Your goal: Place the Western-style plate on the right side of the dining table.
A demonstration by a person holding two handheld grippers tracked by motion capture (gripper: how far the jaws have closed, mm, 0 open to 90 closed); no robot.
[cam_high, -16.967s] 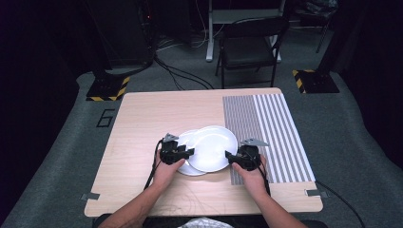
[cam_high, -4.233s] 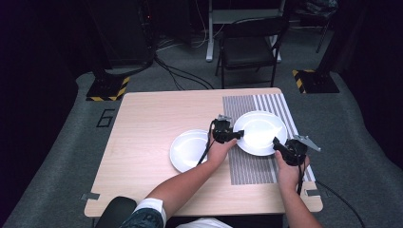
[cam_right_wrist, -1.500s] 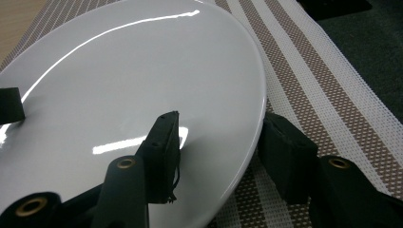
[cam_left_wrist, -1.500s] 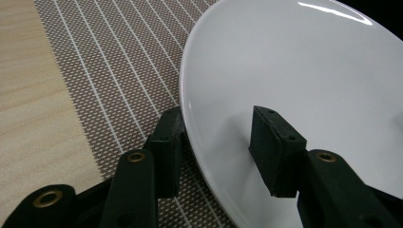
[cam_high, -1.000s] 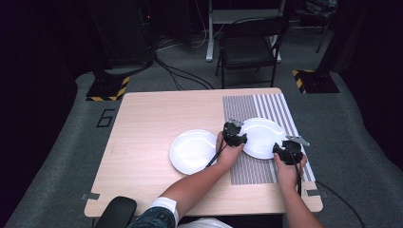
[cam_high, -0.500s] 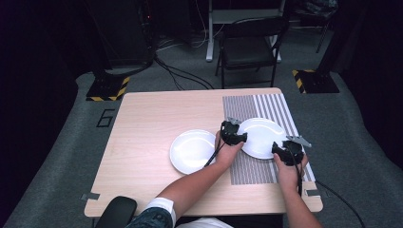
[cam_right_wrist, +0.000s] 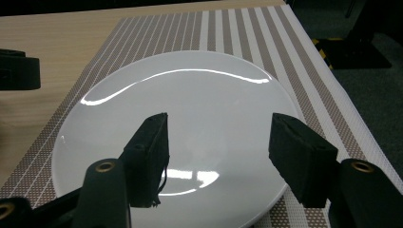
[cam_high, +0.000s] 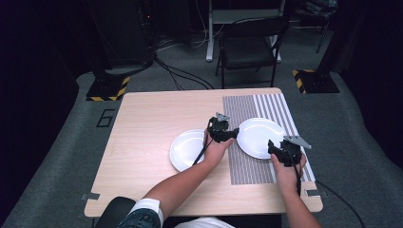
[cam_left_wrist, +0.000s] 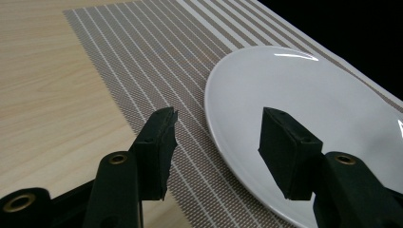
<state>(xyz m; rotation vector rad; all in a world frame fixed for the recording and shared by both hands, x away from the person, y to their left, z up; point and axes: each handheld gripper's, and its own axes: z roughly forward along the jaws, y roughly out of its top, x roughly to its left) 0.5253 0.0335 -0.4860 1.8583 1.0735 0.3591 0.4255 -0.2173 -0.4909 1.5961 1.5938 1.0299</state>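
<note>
White plate (cam_high: 260, 137) flat on the striped placemat (cam_high: 247, 164) at the table's right side, released since a second ago. Left gripper (cam_high: 230, 135) drawn back to the plate's left edge, jaws just opened partway, rim seen in the gap yet pads clear of it. Right gripper (cam_high: 274, 149) lifted at the near right rim, jaws likewise just opened, nothing pinched. Second white plate (cam_high: 186, 149) just left on the bare wooden table (cam_high: 142, 128), unmoved

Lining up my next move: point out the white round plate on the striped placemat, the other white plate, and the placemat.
white round plate on mat (cam_high: 259, 137), high view, centre
second white round plate (cam_high: 184, 151), high view, bare centre
striped woven placemat (cam_high: 247, 105), high view, far bare part
</note>
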